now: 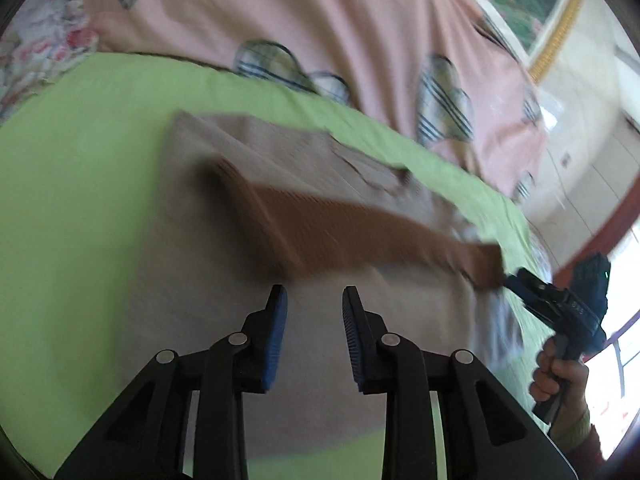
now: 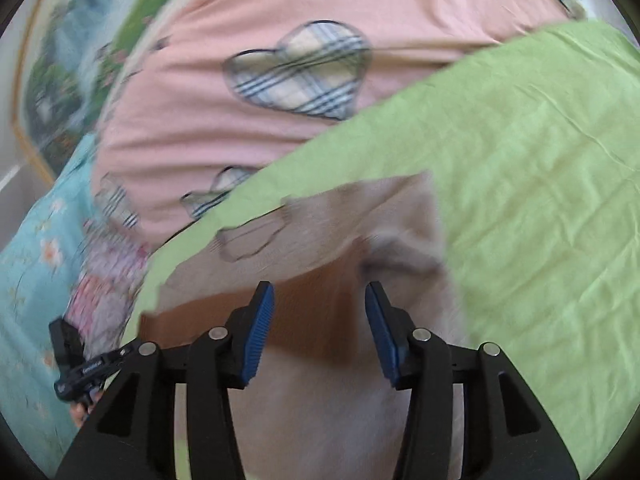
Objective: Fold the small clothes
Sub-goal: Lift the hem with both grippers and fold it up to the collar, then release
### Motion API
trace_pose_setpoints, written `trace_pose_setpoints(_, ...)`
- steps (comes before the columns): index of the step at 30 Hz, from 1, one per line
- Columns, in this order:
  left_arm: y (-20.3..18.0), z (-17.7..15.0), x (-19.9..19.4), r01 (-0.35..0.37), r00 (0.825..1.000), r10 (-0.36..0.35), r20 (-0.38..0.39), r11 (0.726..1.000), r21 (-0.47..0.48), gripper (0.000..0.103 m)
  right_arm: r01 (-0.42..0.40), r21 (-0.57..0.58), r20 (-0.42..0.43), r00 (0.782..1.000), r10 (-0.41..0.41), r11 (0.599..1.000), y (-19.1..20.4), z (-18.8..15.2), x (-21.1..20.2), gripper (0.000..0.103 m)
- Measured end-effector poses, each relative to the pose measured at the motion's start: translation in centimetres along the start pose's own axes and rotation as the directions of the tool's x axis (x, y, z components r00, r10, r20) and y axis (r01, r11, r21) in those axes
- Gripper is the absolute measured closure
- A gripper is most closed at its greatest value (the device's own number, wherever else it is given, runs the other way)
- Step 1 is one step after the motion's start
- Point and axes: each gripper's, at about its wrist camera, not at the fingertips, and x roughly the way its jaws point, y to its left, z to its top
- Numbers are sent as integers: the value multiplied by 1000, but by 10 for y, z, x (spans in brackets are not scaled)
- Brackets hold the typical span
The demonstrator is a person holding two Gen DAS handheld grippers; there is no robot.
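Left wrist: pink quilt (image 1: pixel 340 28) (plaid hearts) behind garment (image 1: pixel 280 184).

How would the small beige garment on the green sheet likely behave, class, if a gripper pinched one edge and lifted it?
The beige garment would probably droop rather than hold shape: its folded flap already bends softly. It looks thin, so likely light. It may drag and wrinkle across the green sheet.

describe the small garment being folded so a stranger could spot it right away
Find the lime-green sheet spread below the pink heart-print bedding. On it lies a beige garment. Unlike its neighbours, it is plain, with a browner ribbed band folded across it.
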Motion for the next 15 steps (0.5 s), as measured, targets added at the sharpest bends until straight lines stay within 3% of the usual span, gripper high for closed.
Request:
trace_pose_setpoints(2, -16, -7, 19, 17, 998, -14, -62, 999, 50, 75, -65, -103, -139, 989, 51, 992, 28, -20, 24, 53)
trace_pose_setpoints(3, -22, -7, 29, -6, 996, 12, -83, 997, 81, 75, -81, -135, -198, 979, 53, 988, 36, -26, 36, 53)
trace_pose_setpoints(6, -22, 8, 51, -66, 990, 81, -113, 989, 133, 81, -5, -218, -270, 961, -56, 976, 35, -25, 65, 53)
trace_pose_setpoints(9, -6, 46, 52, -152, 985, 161, -63, 981, 121, 85, 104, -228, -234, 959, -159, 968, 10, 4, 76, 57)
trace_pose_setpoints(10, 2, 61, 53, -232, 972, 236, -20, 966, 111, 85, 153, -235, -207, 957, -203, 960, 2, 15, 78, 57)
trace_pose_setpoints(12, 21, 82, 58, -325, 946, 325, 8, 943, 76, 85, 260, -193, -138, 947, -288, 946, -18, 39, 76, 57)
trace_pose_setpoints(13, 33, 92, 60, -341, 940, 341, 7, 939, 39, 87, 308, -145, -97, 941, -323, 940, -29, 51, 72, 56)
trace_pose_setpoints(15, 56, 103, 58, -289, 957, 289, -7, 955, -68, 87, 299, -56, -57, 951, -302, 952, -42, 63, 62, 55)
